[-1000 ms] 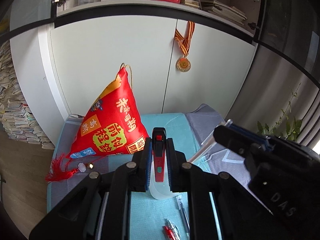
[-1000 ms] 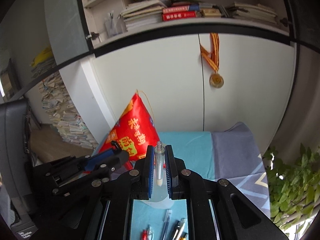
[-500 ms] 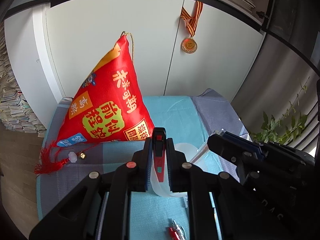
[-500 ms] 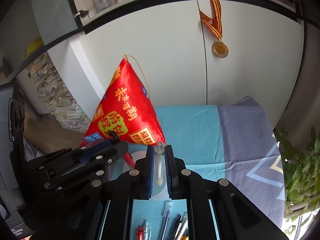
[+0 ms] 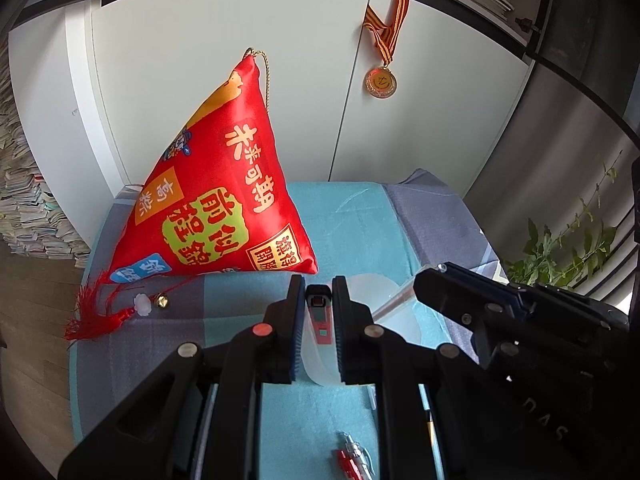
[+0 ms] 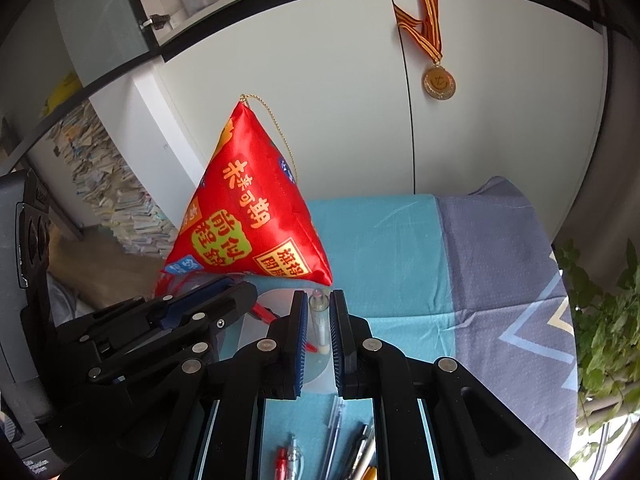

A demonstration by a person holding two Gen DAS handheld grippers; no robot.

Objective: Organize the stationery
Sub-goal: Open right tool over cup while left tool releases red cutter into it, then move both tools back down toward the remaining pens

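My left gripper [image 5: 316,312] is shut on a red pen [image 5: 320,318], held upright over a clear plastic cup [image 5: 384,312] on the blue cloth. My right gripper [image 6: 319,312] is shut on a clear pen [image 6: 319,320] and holds it over the same cup [image 6: 276,300]. The right gripper shows in the left wrist view [image 5: 436,284] at the cup's right. The left gripper shows in the right wrist view [image 6: 224,292] at the cup's left. Loose pens [image 6: 336,436] lie on the cloth below the grippers; a red one also shows in the left wrist view [image 5: 352,460].
A red pyramid-shaped cushion [image 5: 216,208] with a tassel stands on the table's back left, just behind the cup. White cabinet doors [image 5: 240,80] with a hanging medal [image 5: 381,82] are behind. A green plant [image 6: 600,320] is at the right, stacked papers [image 5: 24,208] at the left.
Both grippers have moved down and forward toward the cup, with their pens still held. The cushion and table look nearer and the shelf has left the top of the views.
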